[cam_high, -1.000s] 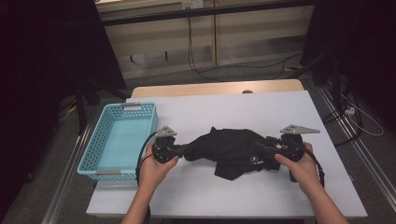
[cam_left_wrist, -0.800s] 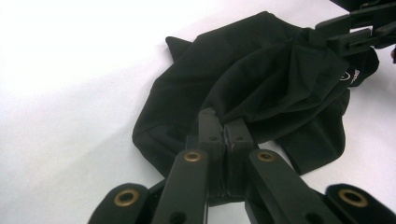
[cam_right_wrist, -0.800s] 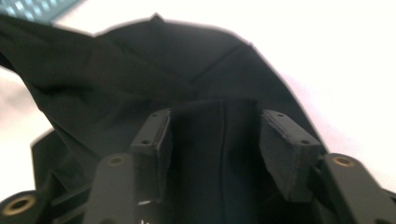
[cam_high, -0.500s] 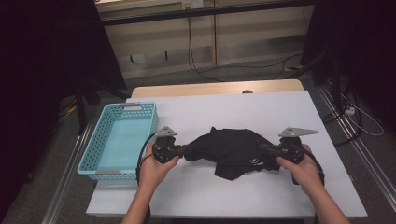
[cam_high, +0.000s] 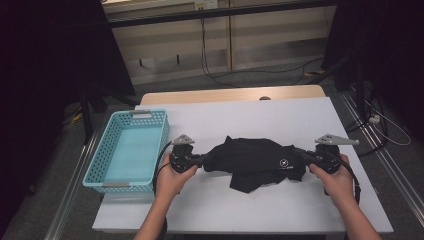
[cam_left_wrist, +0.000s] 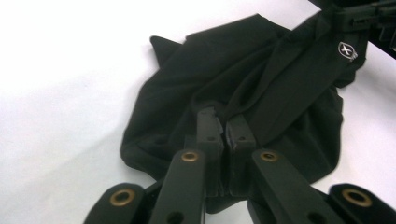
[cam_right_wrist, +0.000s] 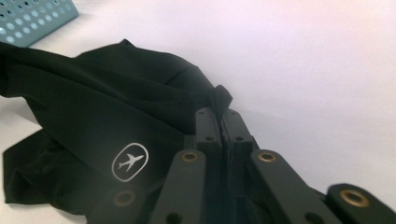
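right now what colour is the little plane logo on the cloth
White: an outlined plane in an oval on the black cloth, seen best in the right gripper view as the plane logo.

Sign: white aeroplane outline in a rounded ring, printed on the crumpled black cloth garment (cam_right_wrist: 130, 162).
Lettering: none that can be read.
Numbers: none seen.

The cloth (cam_high: 257, 162) lies on the table (cam_high: 280, 120), mid-front — the left gripper (cam_high: 202, 160) at its left end, the right gripper (cam_high: 306, 158) at its right. The basket (cam_high: 105, 176) sits left of all — at the table's edge.
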